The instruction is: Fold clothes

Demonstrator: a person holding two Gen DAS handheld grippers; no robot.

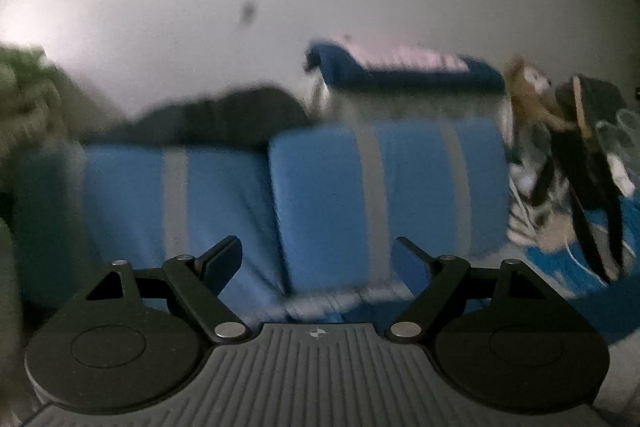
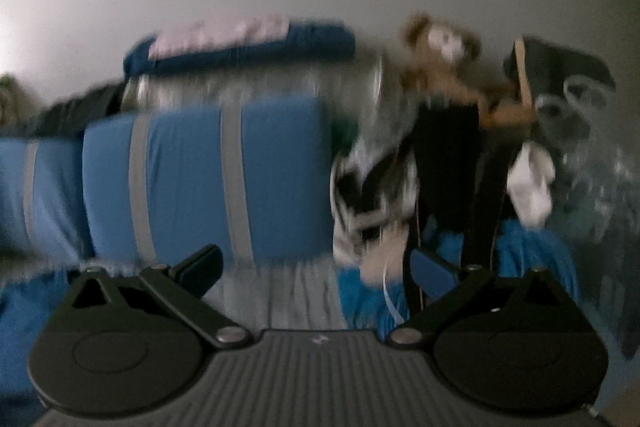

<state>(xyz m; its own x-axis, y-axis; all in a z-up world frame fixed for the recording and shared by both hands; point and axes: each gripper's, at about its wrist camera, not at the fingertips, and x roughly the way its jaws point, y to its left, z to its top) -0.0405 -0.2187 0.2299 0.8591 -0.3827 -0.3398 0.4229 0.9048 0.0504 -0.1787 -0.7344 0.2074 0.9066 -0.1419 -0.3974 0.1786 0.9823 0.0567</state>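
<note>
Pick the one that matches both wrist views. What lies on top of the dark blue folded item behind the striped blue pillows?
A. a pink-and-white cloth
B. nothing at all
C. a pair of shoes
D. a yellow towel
A: a pale pink-and-white cloth rests on the dark blue folded item, behind the blue pillows with grey stripes; the right wrist view shows the same.

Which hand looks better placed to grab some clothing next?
Probably the right. The right tool stands open and empty, facing the jumbled pile of clothes beside the blue pillow. The left tool, also open and empty, faces mostly pillows. Both views are blurred, so this is tentative.
</note>
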